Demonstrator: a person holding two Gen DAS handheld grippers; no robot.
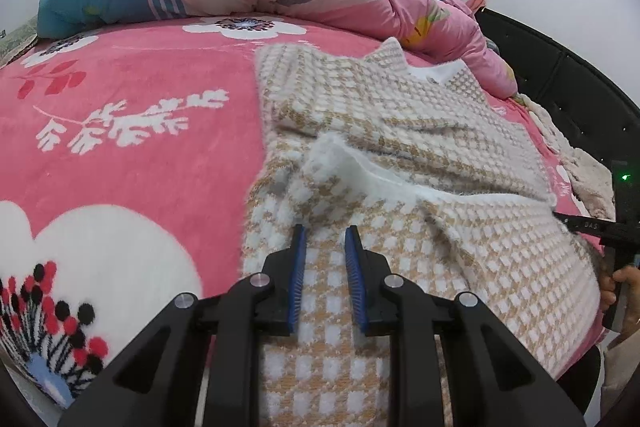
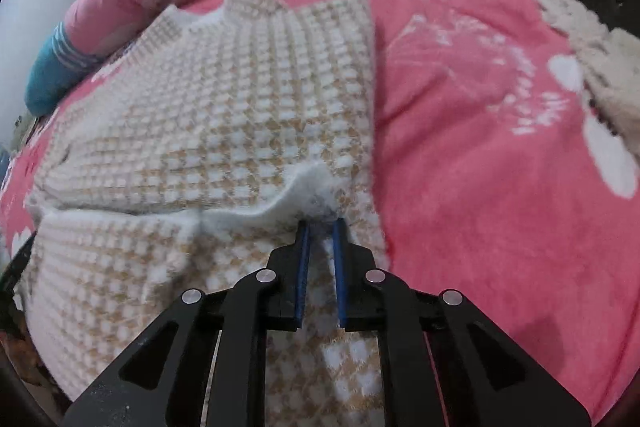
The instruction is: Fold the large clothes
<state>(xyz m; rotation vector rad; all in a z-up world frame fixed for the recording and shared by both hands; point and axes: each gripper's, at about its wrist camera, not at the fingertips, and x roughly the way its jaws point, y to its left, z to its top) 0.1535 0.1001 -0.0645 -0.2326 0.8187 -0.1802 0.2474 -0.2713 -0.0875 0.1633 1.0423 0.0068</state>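
Both wrist cams look fwd, close over same sweater (image 1: 400, 155) on bed.

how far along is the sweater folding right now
Partly done: the checked sweater lies on the pink blanket with its white hem already folded up across the body. In hand: the right gripper sits at that hem, grip unclear. The left gripper hovers open. Left: further folds to compact it.
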